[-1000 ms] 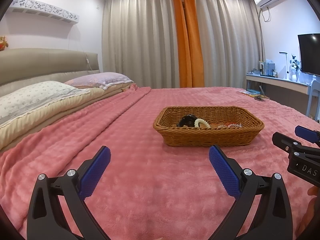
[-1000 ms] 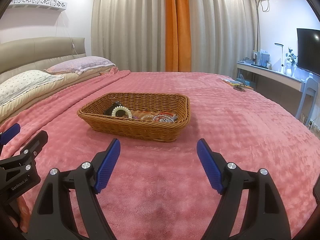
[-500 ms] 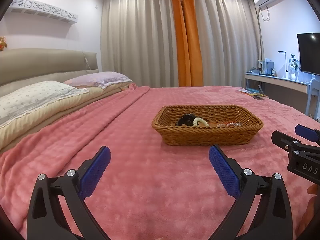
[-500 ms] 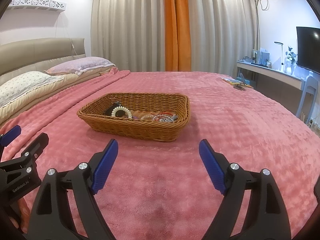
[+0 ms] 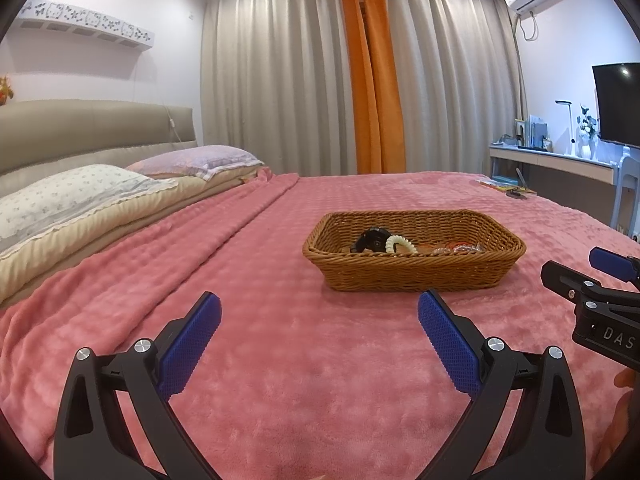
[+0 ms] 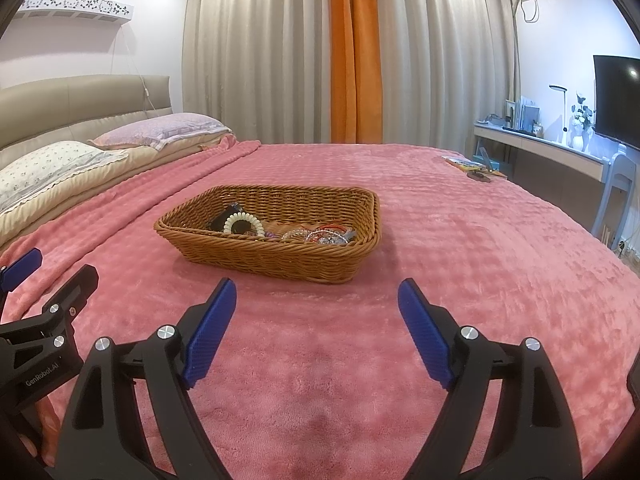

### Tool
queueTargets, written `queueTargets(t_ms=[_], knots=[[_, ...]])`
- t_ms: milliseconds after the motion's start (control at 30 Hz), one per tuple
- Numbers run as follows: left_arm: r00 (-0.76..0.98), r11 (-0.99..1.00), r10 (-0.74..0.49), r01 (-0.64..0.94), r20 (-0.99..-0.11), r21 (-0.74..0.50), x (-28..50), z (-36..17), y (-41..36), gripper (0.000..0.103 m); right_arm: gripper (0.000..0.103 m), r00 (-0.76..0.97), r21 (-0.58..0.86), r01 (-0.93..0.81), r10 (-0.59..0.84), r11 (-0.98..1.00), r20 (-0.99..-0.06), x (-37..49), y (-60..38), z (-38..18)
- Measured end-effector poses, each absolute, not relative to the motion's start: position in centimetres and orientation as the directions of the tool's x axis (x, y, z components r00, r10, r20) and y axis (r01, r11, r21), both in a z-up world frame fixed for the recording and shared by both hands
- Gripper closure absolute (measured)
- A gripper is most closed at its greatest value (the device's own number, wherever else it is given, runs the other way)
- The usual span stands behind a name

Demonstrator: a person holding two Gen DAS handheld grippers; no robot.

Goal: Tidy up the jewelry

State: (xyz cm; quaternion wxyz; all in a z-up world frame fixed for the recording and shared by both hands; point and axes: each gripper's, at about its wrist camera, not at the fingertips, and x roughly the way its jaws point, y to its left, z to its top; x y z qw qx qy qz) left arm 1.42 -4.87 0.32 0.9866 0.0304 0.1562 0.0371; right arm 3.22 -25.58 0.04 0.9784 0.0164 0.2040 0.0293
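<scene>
Inside, wicker basket (image 6: 280, 258) holds tangled jewelry (image 6: 316, 235).

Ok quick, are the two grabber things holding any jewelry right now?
Left gripper: open, holding nothing, above the pink blanket.
Right gripper: open, holding nothing, short of the basket.

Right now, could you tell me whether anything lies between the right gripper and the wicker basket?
Nothing visible: only bare pink blanket separates the open right gripper from the wicker basket.
</scene>
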Motion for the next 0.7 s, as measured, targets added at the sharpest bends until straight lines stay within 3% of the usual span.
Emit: queueTargets(t_ms=[700], knots=[[0.952,0.998,0.044,-0.027,-0.302,0.063,1.44,0.74,-4.42,0.007,0.024,0.915,0.045,-0.05,0.063,0.998,-0.398,3.18,-25.52,0.05]])
